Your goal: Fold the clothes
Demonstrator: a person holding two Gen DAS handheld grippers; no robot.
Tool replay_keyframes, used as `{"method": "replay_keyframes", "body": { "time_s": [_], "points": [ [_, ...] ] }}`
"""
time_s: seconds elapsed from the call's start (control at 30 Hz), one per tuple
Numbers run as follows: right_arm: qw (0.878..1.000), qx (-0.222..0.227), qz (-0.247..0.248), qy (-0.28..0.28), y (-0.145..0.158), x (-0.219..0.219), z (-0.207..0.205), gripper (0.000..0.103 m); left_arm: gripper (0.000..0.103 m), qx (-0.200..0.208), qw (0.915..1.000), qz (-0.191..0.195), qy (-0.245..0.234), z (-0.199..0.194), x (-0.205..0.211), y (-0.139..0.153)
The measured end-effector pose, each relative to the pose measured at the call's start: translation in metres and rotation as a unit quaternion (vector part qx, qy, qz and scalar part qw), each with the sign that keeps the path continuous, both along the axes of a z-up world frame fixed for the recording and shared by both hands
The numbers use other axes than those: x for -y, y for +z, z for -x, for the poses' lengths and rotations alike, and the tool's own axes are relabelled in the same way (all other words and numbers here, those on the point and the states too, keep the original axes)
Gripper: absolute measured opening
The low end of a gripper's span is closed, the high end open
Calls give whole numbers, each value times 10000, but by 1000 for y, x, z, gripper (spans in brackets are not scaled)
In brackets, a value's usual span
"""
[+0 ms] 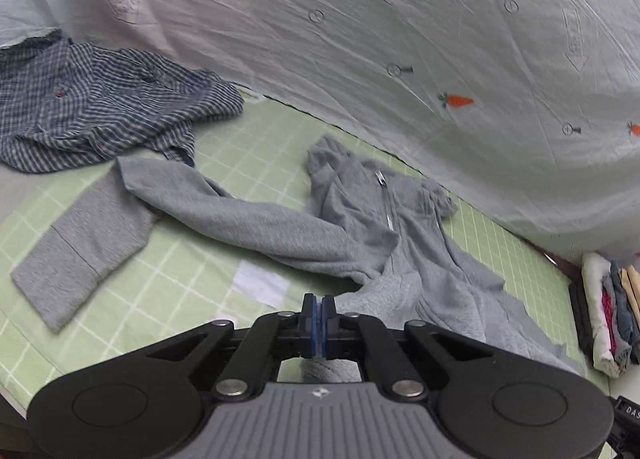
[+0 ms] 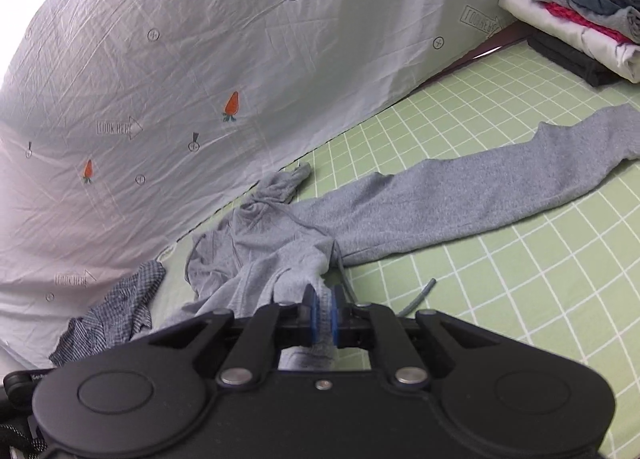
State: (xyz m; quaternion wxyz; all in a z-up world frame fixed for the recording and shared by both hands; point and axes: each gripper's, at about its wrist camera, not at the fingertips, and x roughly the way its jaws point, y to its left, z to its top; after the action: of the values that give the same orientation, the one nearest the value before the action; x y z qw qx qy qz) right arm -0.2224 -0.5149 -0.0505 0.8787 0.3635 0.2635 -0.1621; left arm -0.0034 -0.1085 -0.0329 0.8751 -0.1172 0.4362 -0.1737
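Observation:
A grey zip hoodie [image 1: 360, 227] lies crumpled on the green checked sheet [image 1: 180, 291], with one sleeve [image 1: 80, 251] stretched out to the left. My left gripper [image 1: 319, 315] is shut, its blue pads pressed together on the hoodie's near edge; grey cloth shows under the jaws. In the right wrist view the hoodie [image 2: 280, 243] bunches up towards my right gripper [image 2: 324, 311], which is shut with a fold of grey fabric pinched between its blue pads. The other sleeve [image 2: 480, 195] runs off to the right, and a grey drawstring [image 2: 420, 293] lies loose beside it.
A blue checked shirt [image 1: 100, 107] lies crumpled at the back left, also seen as the checked shirt [image 2: 116, 307] low on the left. A stack of folded clothes [image 2: 580, 11] stands at the far right. A white carrot-print cloth [image 1: 360, 39] rises behind the sheet.

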Motion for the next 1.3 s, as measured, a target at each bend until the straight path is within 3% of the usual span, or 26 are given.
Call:
{"method": "replay_keyframes", "body": {
  "time_s": [0.07, 0.13, 0.2, 0.23, 0.27, 0.33, 0.4, 0.6, 0.63, 0.7, 0.77, 0.8, 0.83, 0.87, 1.0, 1.1, 1.17, 1.3],
  "points": [
    [9996, -278, -37, -99, -14, 3, -6, 7, 0, 9, 9984, -493, 264, -8, -6, -18],
    [9949, -995, 160, -75, -33, 0, -18, 8, 1, -277, 9929, -1103, 342, -16, -8, -40],
    [9887, -1463, 332, -49, -46, -5, -21, 13, 8, -516, 9932, -1027, 190, -12, -17, -52],
    [9876, -1531, 335, -58, -50, -9, -19, 18, 19, -610, 9943, -868, 135, -8, -22, -56],
    [9876, -1539, 299, -63, -52, -12, -16, 35, 34, -679, 9949, -745, 77, -3, -23, -59],
    [9868, -1592, 289, -41, -57, -19, -12, 47, 46, -816, 9942, -681, -148, 8, -20, -68],
    [9842, -1738, 325, 15, -61, -24, -12, 48, 49, -938, 9914, -808, -418, 18, -12, -79],
    [9752, -2131, 544, 226, -79, -37, -17, 68, 61, -1021, 9866, -731, -1042, 27, 9, -96],
    [9733, -2192, 627, 279, -82, -40, -18, 67, 61, -1003, 9857, -718, -1149, 28, 14, -97],
    [9708, -2238, 733, 464, -87, -44, -19, 56, 61, -973, 9837, -711, -1332, 30, 23, -99],
    [9696, -2221, 862, 552, -86, -46, -16, 20, 58, -940, 9829, -759, -1389, 32, 29, -102],
    [9704, -2170, 913, 537, -83, -47, -13, 7, 49, -895, 9823, -865, -1399, 34, 32, -103],
    [9722, -2081, 952, 498, -78, -47, -9, 7, 18, -872, 9814, -966, -1410, 35, 34, -103],
    [9755, -1929, 970, 419, -71, -47, -3, 7, 16, -886, 9822, -933, -1371, 35, 31, -102],
    [9751, -1874, 1160, 259, -51, -46, 19, 7, 15, -967, 9865, -619, -1171, 40, 12, -91],
    [9747, -2080, 786, 213, -64, -38, 26, 7, 17, -1197, 9855, -666, -1000, 44, 2, -96],
    [9725, -2250, 567, 195, -77, -36, 23, 8, 25, -1272, 9850, -724, -910, 45, 0, -101],
    [9716, -2204, 836, 187, -71, -39, 14, 19, 29, -1015, 9898, -643, -762, 43, -6, -88]
  ]
}}
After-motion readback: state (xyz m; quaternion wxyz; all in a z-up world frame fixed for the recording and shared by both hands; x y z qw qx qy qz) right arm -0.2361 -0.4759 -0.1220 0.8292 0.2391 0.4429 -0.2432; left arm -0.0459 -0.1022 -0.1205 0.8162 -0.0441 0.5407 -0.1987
